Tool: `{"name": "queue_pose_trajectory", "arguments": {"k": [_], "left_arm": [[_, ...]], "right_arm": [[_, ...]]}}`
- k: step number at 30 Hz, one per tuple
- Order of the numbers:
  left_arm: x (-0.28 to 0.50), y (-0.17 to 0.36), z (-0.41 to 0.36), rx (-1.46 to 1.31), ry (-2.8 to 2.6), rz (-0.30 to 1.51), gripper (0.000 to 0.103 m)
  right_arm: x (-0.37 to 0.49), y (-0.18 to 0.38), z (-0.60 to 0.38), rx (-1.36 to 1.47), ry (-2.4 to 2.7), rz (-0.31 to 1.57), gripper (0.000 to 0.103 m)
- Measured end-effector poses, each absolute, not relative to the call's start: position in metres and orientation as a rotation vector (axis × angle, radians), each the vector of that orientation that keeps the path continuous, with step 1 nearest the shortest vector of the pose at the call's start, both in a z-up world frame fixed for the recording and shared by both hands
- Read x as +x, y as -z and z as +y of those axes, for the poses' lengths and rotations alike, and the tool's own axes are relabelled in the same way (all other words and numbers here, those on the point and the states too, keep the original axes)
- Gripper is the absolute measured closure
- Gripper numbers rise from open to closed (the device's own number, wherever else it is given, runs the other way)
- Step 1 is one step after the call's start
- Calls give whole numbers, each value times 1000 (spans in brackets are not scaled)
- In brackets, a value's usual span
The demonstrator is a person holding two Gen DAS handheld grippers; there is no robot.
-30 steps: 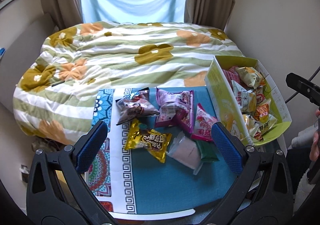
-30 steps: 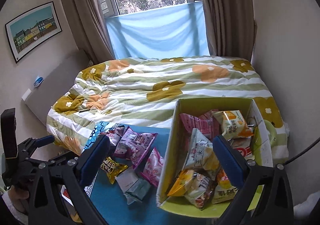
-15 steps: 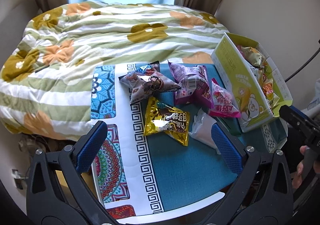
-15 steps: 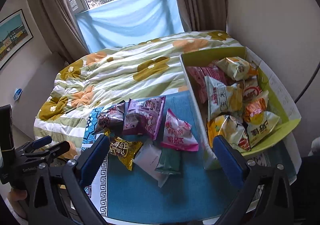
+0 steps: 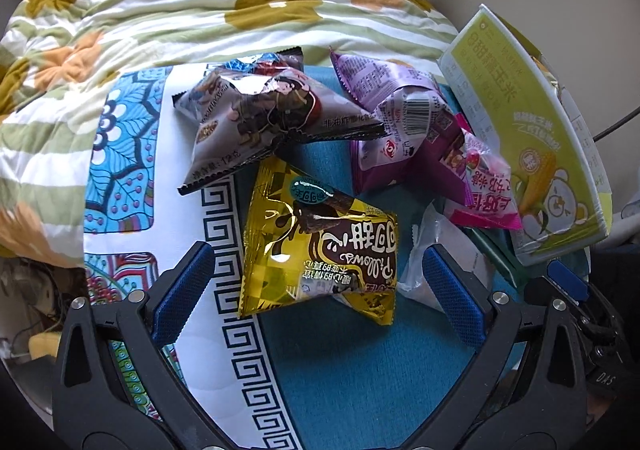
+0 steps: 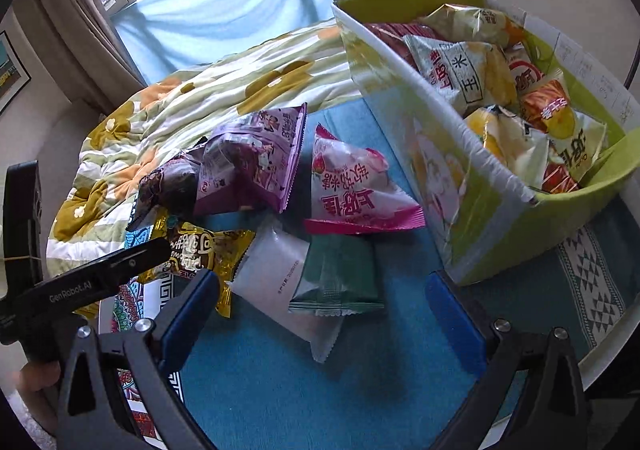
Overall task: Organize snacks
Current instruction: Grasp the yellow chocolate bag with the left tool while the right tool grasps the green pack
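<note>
My left gripper (image 5: 318, 284) is open, its blue pads either side of a gold chocolate snack bag (image 5: 320, 246) on the teal cloth. Behind it lie a grey-brown bag (image 5: 256, 118), a purple bag (image 5: 400, 122) and a pink bag (image 5: 480, 186). My right gripper (image 6: 320, 310) is open and empty, low over a dark green packet (image 6: 340, 274) and a white packet (image 6: 276, 270). The pink bag (image 6: 352, 190), purple bag (image 6: 252, 166) and gold bag (image 6: 200, 250) lie beyond. The green box (image 6: 480, 186) at right holds several snack bags.
A bed with a flowered quilt (image 5: 200, 10) lies behind the table. The patterned cloth border (image 5: 120, 154) runs down the left. The left gripper's body (image 6: 80, 290) shows at the left of the right wrist view. The green box side (image 5: 532, 138) stands at right.
Both grippers have dropped and moved in toward the loose snacks. The left has come down around the gold bag; the right now sits just above the green and white packets.
</note>
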State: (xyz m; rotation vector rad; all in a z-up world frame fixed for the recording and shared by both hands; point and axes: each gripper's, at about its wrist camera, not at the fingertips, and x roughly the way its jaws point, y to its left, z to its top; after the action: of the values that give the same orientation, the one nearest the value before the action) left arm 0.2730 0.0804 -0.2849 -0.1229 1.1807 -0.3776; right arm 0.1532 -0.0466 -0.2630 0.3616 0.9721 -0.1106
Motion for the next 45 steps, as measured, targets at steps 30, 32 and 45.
{"name": "queue_pose_trajectory", "arguments": {"k": [30, 32, 45], "left_arm": [[266, 319, 76, -119, 453, 1217, 27], [264, 318, 79, -119, 451, 1218, 27], [248, 303, 92, -119, 443, 1208, 27]], "right_arm": [[172, 306, -65, 408, 179, 998, 31], [174, 305, -64, 407, 172, 997, 35], [178, 299, -54, 382, 152, 991, 55]]}}
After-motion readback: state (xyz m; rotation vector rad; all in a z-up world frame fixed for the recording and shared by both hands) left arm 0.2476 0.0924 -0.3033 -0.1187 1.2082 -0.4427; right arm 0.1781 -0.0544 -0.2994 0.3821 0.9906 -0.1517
